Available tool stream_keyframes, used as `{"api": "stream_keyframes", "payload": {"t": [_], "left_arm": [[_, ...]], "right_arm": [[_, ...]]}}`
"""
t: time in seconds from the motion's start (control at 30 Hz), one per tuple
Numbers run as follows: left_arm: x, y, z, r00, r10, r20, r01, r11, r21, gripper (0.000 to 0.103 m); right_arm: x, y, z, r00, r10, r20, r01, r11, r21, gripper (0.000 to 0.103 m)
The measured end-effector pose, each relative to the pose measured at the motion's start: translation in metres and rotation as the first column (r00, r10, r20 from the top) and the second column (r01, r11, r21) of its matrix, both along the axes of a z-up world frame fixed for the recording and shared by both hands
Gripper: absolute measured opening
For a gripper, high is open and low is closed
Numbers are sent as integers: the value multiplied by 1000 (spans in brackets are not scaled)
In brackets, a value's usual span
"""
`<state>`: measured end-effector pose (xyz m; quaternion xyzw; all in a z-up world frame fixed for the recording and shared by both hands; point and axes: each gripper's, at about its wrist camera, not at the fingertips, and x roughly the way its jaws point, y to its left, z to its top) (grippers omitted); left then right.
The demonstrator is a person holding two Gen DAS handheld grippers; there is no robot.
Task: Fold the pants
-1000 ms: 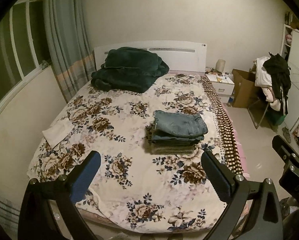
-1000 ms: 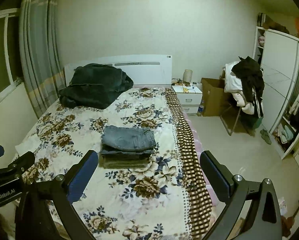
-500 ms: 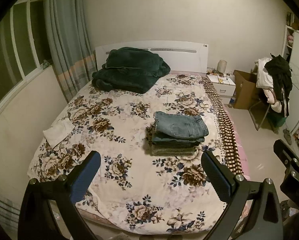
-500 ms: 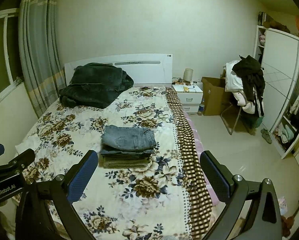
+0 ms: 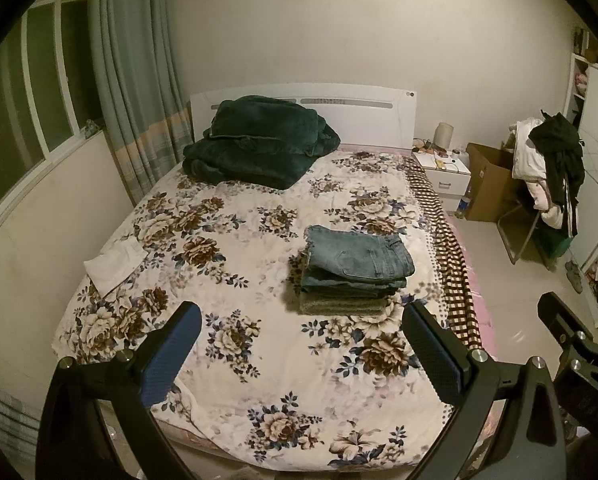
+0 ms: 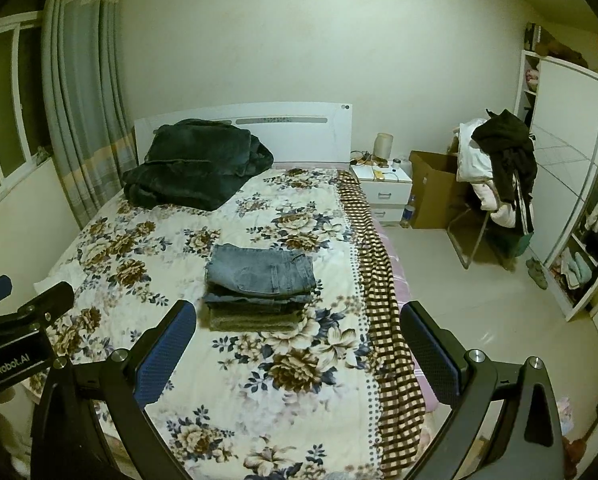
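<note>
Blue-padded fingers of the left hand-held gripper point(image 5: 299, 354) stand spread wide at the bottom of the left wrist view, with nothing between them. The right hand-held gripper point(image 6: 299, 354) is spread just as wide at the bottom of its own view, also holding nothing. Each tool shows in the other's picture: part of the right one at the lower right edge of the left view, part of the left one at the lower left edge of the right view.

Beyond the fingers lies the bed point(image 5: 235, 364) under a cream floral cover. The folded pants point(image 5: 359, 256), blue denim, sit on top of a small stack of folded clothes point(image 5: 351, 296) just right of the frame's centre in the left view, and just left of centre in the right view point(image 6: 261, 270). The stack rests apart from both tools.

A white cloth point(image 5: 115, 264) lies near the bed's left edge. A dark green blanket point(image 5: 259, 148) is heaped against the white headboard point(image 5: 371, 120) in the upper middle. A brown checked strip point(image 6: 373, 276) runs along the bed's right side.

Right of the bed stand a white nightstand point(image 6: 387, 190), a cardboard box point(image 6: 435, 192) and what seems to be a chair piled with clothes point(image 6: 499, 160). Curtains point(image 5: 135, 80) hang at the upper left beside a window point(image 5: 31, 88).
</note>
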<state>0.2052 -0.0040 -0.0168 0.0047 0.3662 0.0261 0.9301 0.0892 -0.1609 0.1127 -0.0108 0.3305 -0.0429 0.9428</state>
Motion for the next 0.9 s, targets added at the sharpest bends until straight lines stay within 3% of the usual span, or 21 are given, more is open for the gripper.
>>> {"api": "stream_keyframes", "payload": {"t": [0.9], "left_arm": [[-7,-8,3,1000,0,6,0,1000,-18,103]], "right_arm": [[0,-5,-1,1000,0,7,0,1000,5,103]]}}
